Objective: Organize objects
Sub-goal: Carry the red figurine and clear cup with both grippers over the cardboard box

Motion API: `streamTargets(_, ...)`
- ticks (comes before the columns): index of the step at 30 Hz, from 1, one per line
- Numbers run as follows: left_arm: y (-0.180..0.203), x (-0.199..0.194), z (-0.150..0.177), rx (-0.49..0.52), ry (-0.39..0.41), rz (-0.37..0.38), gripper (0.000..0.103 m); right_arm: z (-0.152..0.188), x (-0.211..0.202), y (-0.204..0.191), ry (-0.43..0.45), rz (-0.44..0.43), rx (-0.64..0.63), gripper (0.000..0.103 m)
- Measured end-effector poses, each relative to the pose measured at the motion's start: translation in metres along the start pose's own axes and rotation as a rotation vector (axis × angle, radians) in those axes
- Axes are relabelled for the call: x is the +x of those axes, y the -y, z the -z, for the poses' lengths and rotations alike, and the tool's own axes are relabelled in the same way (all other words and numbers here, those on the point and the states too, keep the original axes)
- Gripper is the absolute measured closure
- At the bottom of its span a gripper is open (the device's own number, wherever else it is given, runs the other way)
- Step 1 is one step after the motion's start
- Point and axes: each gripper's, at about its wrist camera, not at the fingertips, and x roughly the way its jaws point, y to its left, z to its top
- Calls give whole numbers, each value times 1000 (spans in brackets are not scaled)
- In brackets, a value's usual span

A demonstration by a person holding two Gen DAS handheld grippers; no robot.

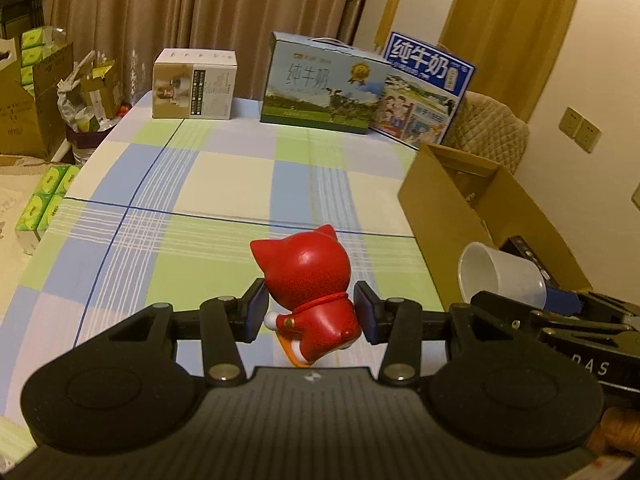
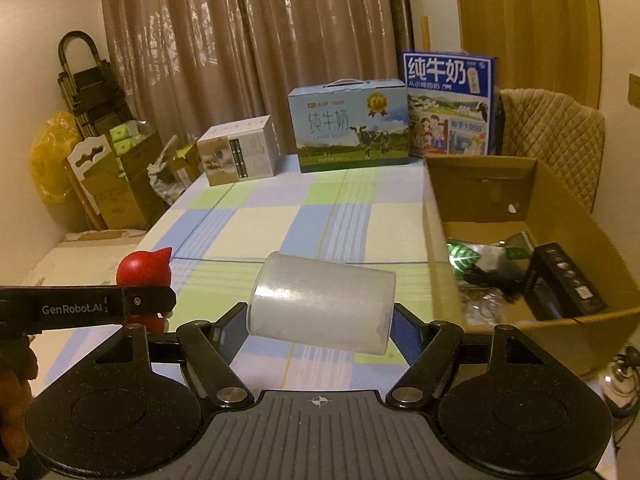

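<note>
— What do we have in our right gripper point(image 2: 320, 322)?
— We hold a translucent plastic cup point(image 2: 322, 306) sideways between the pads, above the checked tablecloth point(image 2: 272, 224).
— And to our right?
— An open cardboard box point(image 2: 568, 200).

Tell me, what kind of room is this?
Probably a room in someone's home, used partly for storage. A checked cloth covers the table, long curtains hang behind it, milk cartons sit at the back, and cardboard boxes pile on the floor.
</note>
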Motion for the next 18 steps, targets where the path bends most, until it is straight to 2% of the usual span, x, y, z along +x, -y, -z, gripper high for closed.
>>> streamTargets(11,35,-37,25,16,8,63,62,18,-54,16,22,50,-13,32)
streamTargets(18,52,-48,34,39,3,81,62,25,-71,28,31,77,-11,32)
